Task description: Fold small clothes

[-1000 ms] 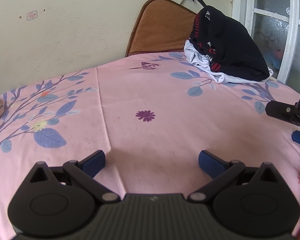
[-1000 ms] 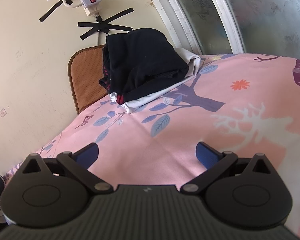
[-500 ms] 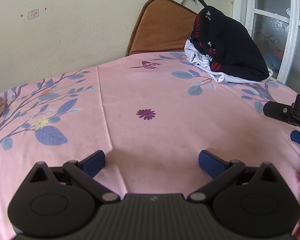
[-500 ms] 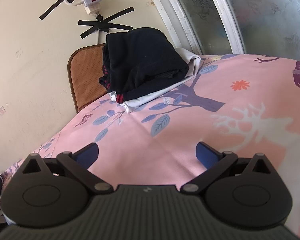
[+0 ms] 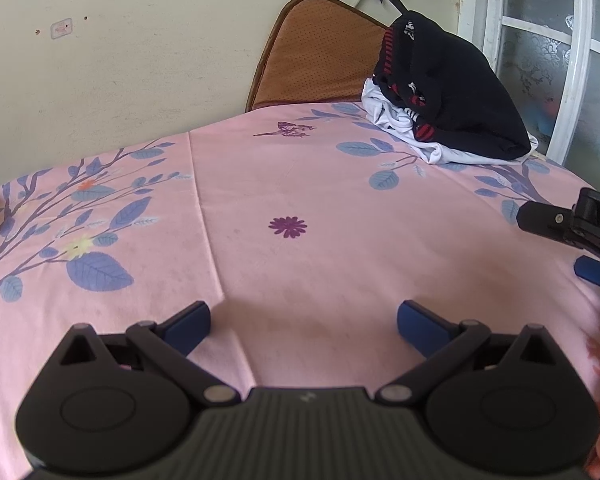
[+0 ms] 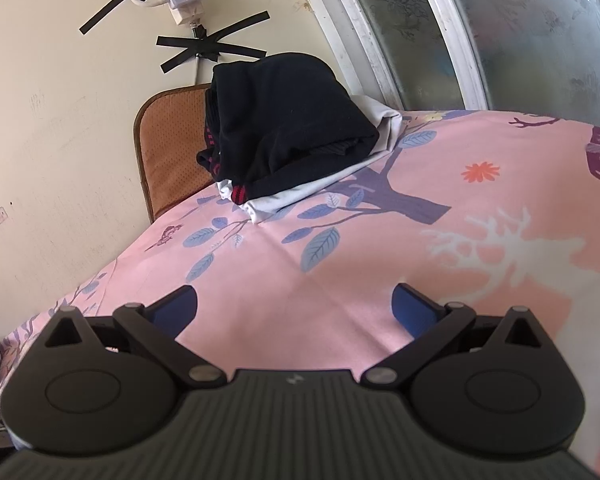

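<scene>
Left gripper [image 5: 303, 322] low over bed [image 5: 300, 184], jaws wide apart, empty. Right gripper [image 6: 294, 306] same: jaws apart, nothing held. Clothes [image 5: 448, 96] piled at far corner by window [image 6: 500, 28], black on white. Ahead and right of left gripper, ahead and a bit left of right. Right gripper nearer, likely.

right gripper [image 5: 596, 248] cropped, white garment [image 6: 312, 196] mostly covered

We see soft daylight from the window [image 6: 500, 32] ahead-right; fisheye bending curves the edges, with dark corner vignetting.
</scene>
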`<state>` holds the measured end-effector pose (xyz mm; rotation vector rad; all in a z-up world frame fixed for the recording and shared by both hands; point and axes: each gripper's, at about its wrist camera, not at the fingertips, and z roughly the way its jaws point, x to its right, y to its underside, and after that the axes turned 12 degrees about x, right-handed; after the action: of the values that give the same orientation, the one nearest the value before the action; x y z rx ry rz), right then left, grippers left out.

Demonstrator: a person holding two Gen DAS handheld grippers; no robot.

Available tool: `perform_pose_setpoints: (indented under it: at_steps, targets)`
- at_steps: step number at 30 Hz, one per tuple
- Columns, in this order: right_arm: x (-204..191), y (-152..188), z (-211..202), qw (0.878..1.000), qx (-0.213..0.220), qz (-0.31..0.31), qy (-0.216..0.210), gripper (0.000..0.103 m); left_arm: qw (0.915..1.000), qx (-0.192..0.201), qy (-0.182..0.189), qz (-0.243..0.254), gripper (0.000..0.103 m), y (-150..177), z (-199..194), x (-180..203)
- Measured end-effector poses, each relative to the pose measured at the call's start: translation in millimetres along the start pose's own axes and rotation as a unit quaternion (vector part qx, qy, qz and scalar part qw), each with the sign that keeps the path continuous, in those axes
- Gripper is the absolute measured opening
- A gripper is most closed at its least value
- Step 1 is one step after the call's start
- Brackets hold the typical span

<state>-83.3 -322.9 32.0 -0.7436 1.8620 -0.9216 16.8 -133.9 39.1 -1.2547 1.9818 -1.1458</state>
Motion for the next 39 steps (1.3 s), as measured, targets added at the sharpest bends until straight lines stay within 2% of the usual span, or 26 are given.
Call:
perform_pose_setpoints:
  at_steps: [17, 22, 24, 29, 33, 39]
  targets:
    - [0, 0, 0, 1.000, 0.001, 0.001, 0.000, 0.103, 0.9999, -0.004, 0.012, 0.001, 0.103, -2, -2, -1]
    - [0, 0, -1, 1.000, 0.000, -0.001, 0.001, 0.103, 0.9977, 0.033, -0.024, 0.054, 0.103, -2, -11, 12]
    - [0, 0, -1, 1.000, 0.001, 0.000, 0.001, 0.103, 0.9968, 0.039, -0.025, 0.066, 0.103, -2, -13, 16]
    - [-1, 0, -3, 1.000, 0.005, 0.000, 0.003, 0.103, 0.9986, 0.033, 0.008, 0.041, 0.103, -5, -14, 13]
    - [-4, 1, -5, 1.000, 0.012, -0.013, 0.003, 0.103, 0.9991, 0.035, -0.006, 0.022, 0.103, -6, -14, 8]
    - [-11, 1, -6, 0.999, 0.011, -0.042, -0.007, 0.103, 0.9983, 0.042, -0.033, 0.024, 0.103, -8, -15, 5]
